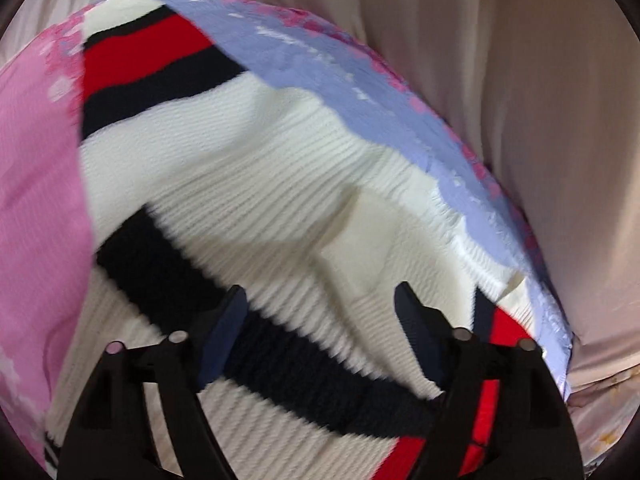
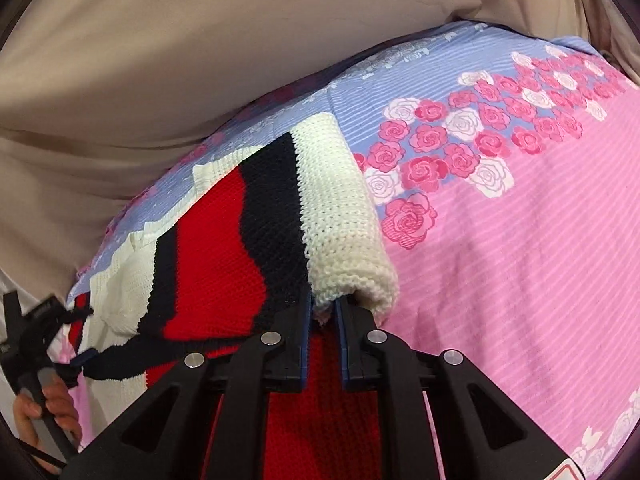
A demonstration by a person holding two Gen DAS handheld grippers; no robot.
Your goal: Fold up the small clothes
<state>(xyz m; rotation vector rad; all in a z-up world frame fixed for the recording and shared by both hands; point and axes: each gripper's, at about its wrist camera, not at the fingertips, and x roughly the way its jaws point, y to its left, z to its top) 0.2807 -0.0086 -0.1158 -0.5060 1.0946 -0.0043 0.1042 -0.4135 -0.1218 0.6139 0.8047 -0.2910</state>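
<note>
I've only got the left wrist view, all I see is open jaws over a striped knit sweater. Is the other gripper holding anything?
Observer: Yes. The right gripper is shut on a rolled cream edge of the cream, red and navy knit sweater.
Operator: What's it lying on?
Observer: A pink and blue sheet with printed roses.
Operator: Can you see my left gripper?
Observer: Yes, at the sweater's far edge, a hand holding its handle.
</note>
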